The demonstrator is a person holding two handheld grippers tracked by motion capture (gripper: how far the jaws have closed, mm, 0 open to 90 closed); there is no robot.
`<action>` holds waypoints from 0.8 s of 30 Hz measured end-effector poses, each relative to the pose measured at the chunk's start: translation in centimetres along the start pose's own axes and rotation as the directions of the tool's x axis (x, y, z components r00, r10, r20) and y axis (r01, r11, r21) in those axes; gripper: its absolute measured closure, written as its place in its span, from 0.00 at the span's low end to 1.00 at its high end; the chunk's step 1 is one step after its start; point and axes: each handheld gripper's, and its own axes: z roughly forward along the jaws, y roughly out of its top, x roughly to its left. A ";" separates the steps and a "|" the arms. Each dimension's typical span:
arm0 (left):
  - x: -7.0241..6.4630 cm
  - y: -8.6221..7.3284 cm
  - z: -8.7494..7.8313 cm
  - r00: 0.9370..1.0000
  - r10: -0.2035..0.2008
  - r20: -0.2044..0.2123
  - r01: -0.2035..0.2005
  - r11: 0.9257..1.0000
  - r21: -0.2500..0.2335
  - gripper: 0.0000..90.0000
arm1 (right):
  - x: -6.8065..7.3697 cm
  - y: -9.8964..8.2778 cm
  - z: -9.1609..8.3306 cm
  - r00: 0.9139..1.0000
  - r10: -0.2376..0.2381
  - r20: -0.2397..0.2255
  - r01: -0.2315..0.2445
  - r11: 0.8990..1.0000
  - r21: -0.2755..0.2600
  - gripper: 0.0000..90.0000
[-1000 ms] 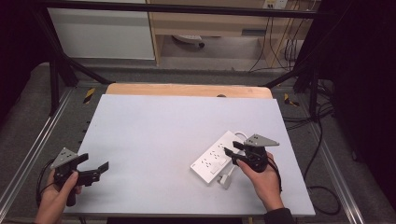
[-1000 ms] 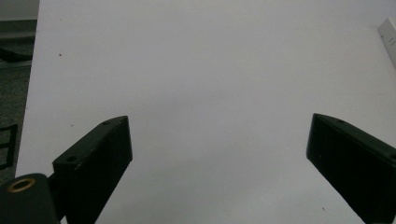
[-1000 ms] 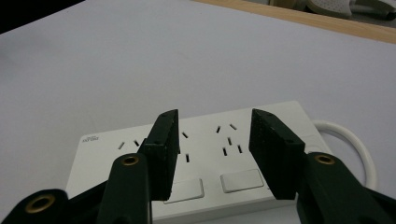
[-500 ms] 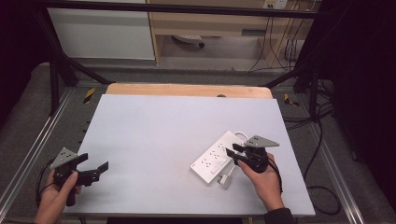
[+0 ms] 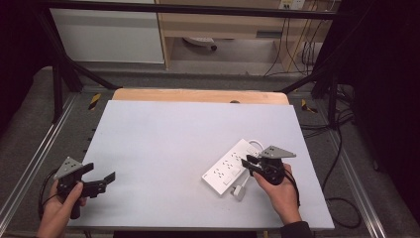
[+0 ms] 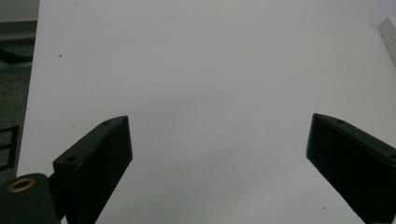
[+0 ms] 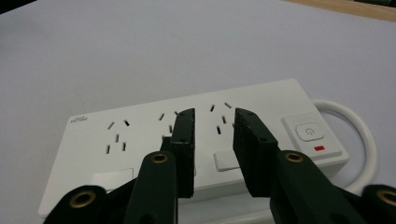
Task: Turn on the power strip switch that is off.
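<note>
A lab recording bay, by the look of it; black frame posts (image 5: 57, 74) flank a pale grey table (image 5: 188, 134), cables (image 5: 297, 49) dangle behind it, dark curtains (image 5: 386, 99) hang along the right edge.

Wide bare stretch of table (image 5: 163, 134) lying open between left gripper (image 5: 96, 181) and power strip (image 5: 230, 166). Strip, its white cable loop (image 5: 255, 145) and plug (image 5: 239, 191) crowding right gripper (image 5: 250, 163).

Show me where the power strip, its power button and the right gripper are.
power strip (image 5: 229, 168): high view, middle of its white top face.
power button (image 7: 308, 132): right gripper view, centre of the button.
right gripper (image 7: 214, 140): right gripper view, gap midway between its fingertips.
</note>
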 end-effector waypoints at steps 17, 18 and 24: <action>-0.1 0.0 0.0 1.000 0.004 0.000 -0.004 1.000 0.001 0.08 | 0.2 -0.6 0.3 1.000 -0.006 -0.012 0.006 1.000 0.014 0.92; -0.1 0.0 0.0 1.000 0.004 0.000 -0.004 1.000 0.001 0.08 | 0.2 -0.7 0.3 1.000 -0.007 -0.009 0.007 1.000 0.013 0.93; -0.1 0.0 0.0 1.000 0.005 -0.001 -0.005 1.000 0.000 0.08 | 0.1 -0.8 0.4 1.000 -0.013 -0.002 0.013 1.000 0.019 0.96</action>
